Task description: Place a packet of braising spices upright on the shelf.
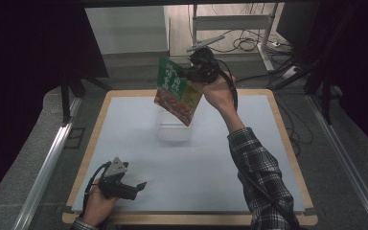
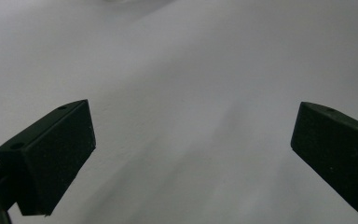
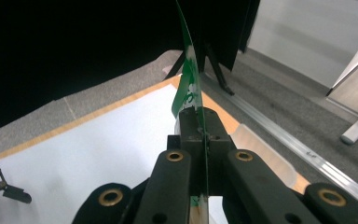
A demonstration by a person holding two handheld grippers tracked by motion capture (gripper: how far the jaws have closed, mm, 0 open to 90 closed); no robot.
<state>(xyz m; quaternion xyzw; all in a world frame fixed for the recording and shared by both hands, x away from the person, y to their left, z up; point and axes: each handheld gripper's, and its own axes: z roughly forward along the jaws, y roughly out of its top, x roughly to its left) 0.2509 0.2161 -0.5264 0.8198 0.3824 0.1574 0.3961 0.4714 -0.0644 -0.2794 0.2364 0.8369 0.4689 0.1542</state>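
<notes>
The table (image 1: 124,139) takes up most of the floor here, a wooden-edged top under a white sheet, set among dark curtains and a tangle of cables at the back. Toward its far middle sits a clear plastic box (image 1: 173,130), see-through enough that its walls are hard to make out against the white. Right above that box hangs the packet (image 1: 176,91), a flat green pouch with a red food picture on its lower half, tilted so its lower corner points down toward the box; I cannot tell whether it touches the rim. The right gripper (image 1: 188,74) has it by the upper edge, its 2 black jaws pinched together on the thin foil, and in the right gripper view the packet (image 3: 189,88) rises edge-on from between them. A plaid sleeve (image 1: 258,167) stretches up from the near edge to that hand. The left gripper (image 1: 139,186) rests low at the near left corner of the table, well apart from the packet, and the left gripper view has its 2 jaws spread wide over bare white sheet with nothing between them.
</notes>
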